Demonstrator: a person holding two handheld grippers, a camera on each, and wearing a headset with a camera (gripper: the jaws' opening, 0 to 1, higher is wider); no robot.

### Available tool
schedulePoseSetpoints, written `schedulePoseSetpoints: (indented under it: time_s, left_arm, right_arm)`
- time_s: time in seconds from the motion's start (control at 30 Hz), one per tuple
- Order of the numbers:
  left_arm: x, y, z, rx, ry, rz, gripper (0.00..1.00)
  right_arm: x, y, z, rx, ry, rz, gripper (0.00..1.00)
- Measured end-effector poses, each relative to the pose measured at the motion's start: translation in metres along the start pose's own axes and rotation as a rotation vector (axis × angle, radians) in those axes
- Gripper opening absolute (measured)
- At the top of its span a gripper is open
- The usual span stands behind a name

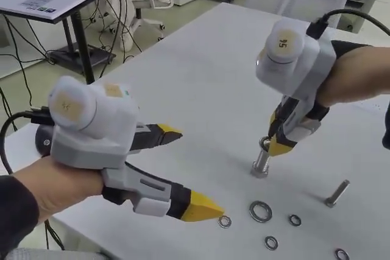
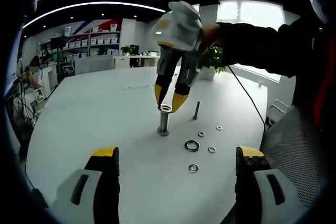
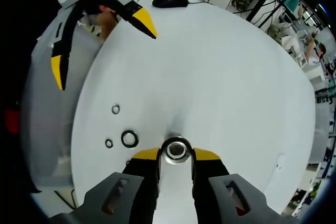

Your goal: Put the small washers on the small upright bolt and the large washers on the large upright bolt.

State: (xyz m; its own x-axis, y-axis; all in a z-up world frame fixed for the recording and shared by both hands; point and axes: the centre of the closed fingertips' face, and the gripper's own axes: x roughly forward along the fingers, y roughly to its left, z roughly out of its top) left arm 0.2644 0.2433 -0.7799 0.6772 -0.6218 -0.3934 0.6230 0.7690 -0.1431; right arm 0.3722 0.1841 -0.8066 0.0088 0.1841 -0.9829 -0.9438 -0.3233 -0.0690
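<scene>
Desks, chairs and trailing cables fill the room behind a wide white surface (image 1: pixel 201 59), and all the work sits near its front edge. Of the two tools, the left gripper (image 1: pixel 189 170) hangs low at the near side with its fingers spread wide and nothing between them, while the right gripper (image 1: pixel 271 144) points straight down over the large bolt (image 1: pixel 261 162), which stands head-down on the surface. Its fingers are pinched on a large washer (image 2: pixel 165 108) held right at the bolt's tip, so I'd judge the step in hand to be threading that washer onto the large bolt. The small bolt (image 1: pixel 337 193) is off to the right, well apart (it looks tilted from the head view, and I cannot tell whether it truly stands). A second large washer (image 1: pixel 261 211) lies flat in front of the large bolt, with the small washers (image 1: pixel 271 243) scattered around it, all loose on the surface. Next, to my eye, the hole needs centring over the thread, then the fingers should part so the washer drops down the shank; after that the loose ones wait.
</scene>
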Motion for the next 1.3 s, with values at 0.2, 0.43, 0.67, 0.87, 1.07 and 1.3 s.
schedulePoseSetpoints:
  time_s: [0.2, 0.43, 0.67, 0.87, 1.07, 1.3]
  left_arm:
    - [0.0, 0.001, 0.0, 0.0, 0.001, 0.0, 0.91]
    - [-0.001, 0.002, -0.001, -0.004, 0.0, 0.001, 0.91]
    - [-0.001, 0.003, -0.001, -0.003, 0.0, 0.0, 0.91]
    - [-0.002, 0.003, -0.001, -0.004, -0.001, 0.002, 0.91]
    - [-0.002, 0.004, -0.001, -0.006, -0.004, 0.004, 0.91]
    - [-0.002, 0.004, -0.001, -0.007, -0.005, 0.005, 0.91]
  right_arm:
    - [0.004, -0.001, -0.002, 0.002, 0.008, 0.005, 0.23]
    - [0.009, -0.001, -0.001, -0.001, 0.012, 0.012, 0.23]
    - [0.014, 0.0, -0.001, 0.0, 0.019, 0.023, 0.23]
    - [0.027, 0.002, -0.004, -0.001, 0.035, 0.031, 0.23]
    - [0.036, 0.002, -0.007, 0.002, 0.041, 0.034, 0.23]
    - [0.046, 0.003, -0.012, 0.003, 0.051, 0.036, 0.23]
